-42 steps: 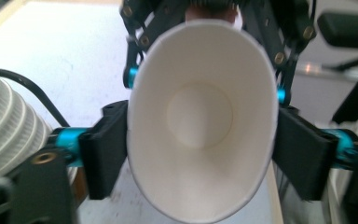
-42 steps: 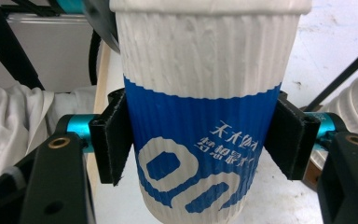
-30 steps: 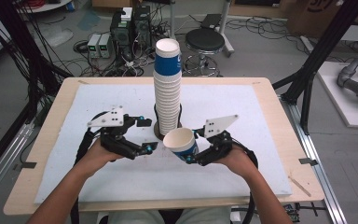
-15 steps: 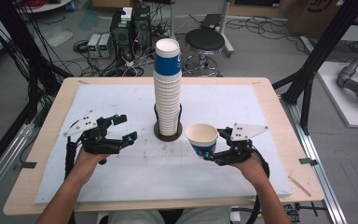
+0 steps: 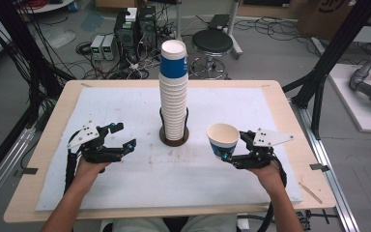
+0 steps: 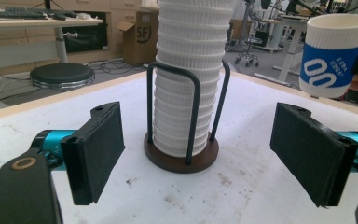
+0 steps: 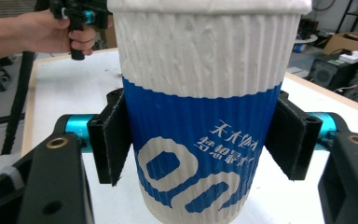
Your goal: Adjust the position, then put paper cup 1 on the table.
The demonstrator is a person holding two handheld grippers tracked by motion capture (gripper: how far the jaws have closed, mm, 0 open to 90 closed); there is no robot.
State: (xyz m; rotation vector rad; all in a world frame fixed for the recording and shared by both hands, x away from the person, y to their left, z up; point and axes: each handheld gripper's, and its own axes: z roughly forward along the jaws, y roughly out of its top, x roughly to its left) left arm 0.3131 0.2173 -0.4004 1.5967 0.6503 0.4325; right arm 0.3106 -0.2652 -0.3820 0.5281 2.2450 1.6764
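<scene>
**Paper cup clamped in the right gripper, clear of the stack**

Ribbed white-and-blue paper cup (image 5: 222, 139) sits upright between the jaws of the right gripper (image 5: 233, 153), which press on its blue band from both sides, as the right gripper view shows. It is held to the right of the tall stack of matching ribbed paper cups (image 5: 173, 94), which stands in a black wire holder on a round dark wooden base (image 5: 174, 137) at the middle of the white-covered table (image 5: 125, 188). Cup and stack are apart, with bare cloth between them.

On the other side, the left gripper (image 5: 121, 137) has its jaws spread wide and empty, aimed at the foot of the stack. Judging by position, the left gripper lies nearer the stack, whose long axis runs vertical. The held cup's open mouth faces up.
</scene>
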